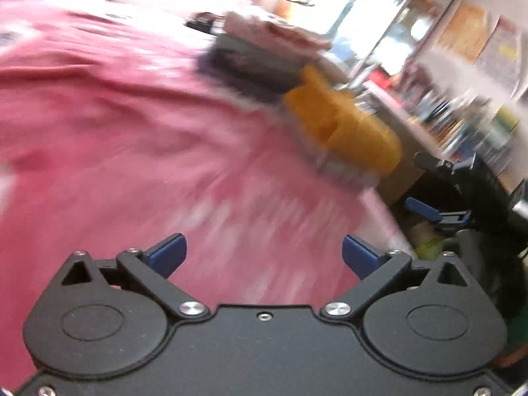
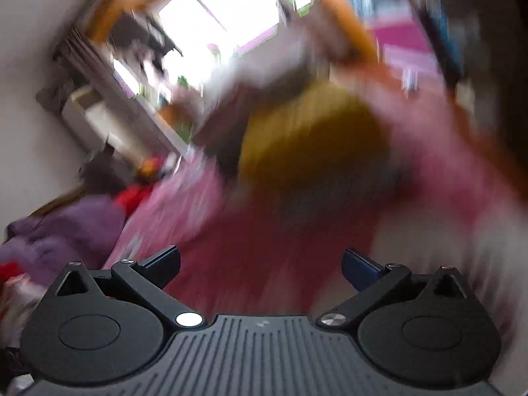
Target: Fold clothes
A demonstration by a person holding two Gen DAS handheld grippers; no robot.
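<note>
- Left gripper [image 1: 264,255]: spread wide, blue pads [image 1: 168,252] far apart, nothing between them; poised over pink cloth [image 1: 132,138].
- Right gripper [image 2: 260,269]: likewise spread wide and empty, above the same pink cloth [image 2: 237,257]; also seen at the right border of the left view [image 1: 439,209], off the cloth's edge, pads apart.
- Pink cloth: spread across most of the left view, creased, running under both tools; right edge curving down just beside the left gripper's right pad.
- Folded stack [image 1: 264,56] at the far end of the cloth: pale pink piece on top, dark one under it, a yellow garment [image 1: 343,125] at its near right corner, close to the cloth's right edge.
- Same yellow garment [image 2: 307,151] straight ahead in the right view, large and blurred, resting on the pink cloth with dark fabric at its left.
- Open room: broad bare pink surface ahead and to the left of the left gripper; little margin to the right, where the cloth ends.
- Only in the left view: cluttered shelves [image 1: 462,122] along the right and a dark gap below the cloth's edge.
- Only in the right view: purple pile [image 2: 66,231] at the left beside the cloth, a red item [image 2: 135,194] behind it, bright window [image 2: 237,10] above.
- Both views heavily smeared; finer detail not readable.
</note>
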